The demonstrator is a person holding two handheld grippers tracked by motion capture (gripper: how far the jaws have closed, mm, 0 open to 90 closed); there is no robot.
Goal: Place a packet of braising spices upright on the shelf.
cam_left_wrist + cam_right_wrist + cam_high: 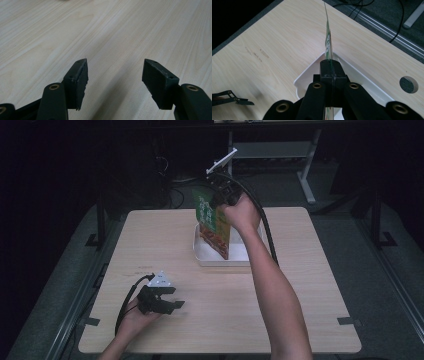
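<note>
A flat snack packet [212, 222], green at the top and orange-red below, hangs upright with its bottom edge inside a white tray [239, 257] at the middle back of the table. My right gripper [220, 195] is shut on the packet's top edge. In the right gripper view the two jaws meet on the thin packet [327, 37], seen edge-on above the tray's corner [309, 75], and the right gripper [331, 66] points down. My left gripper [172, 306] rests low at the table's front left, apart from the tray. Its jaws stand open over bare wood [115, 65].
The light wooden table [300, 285] has a round cable hole [408, 84] near one edge. A grey floor, cables and a white desk frame [307, 175] lie beyond the far edge. The left gripper's jaw tips [237, 100] lie far from the tray.
</note>
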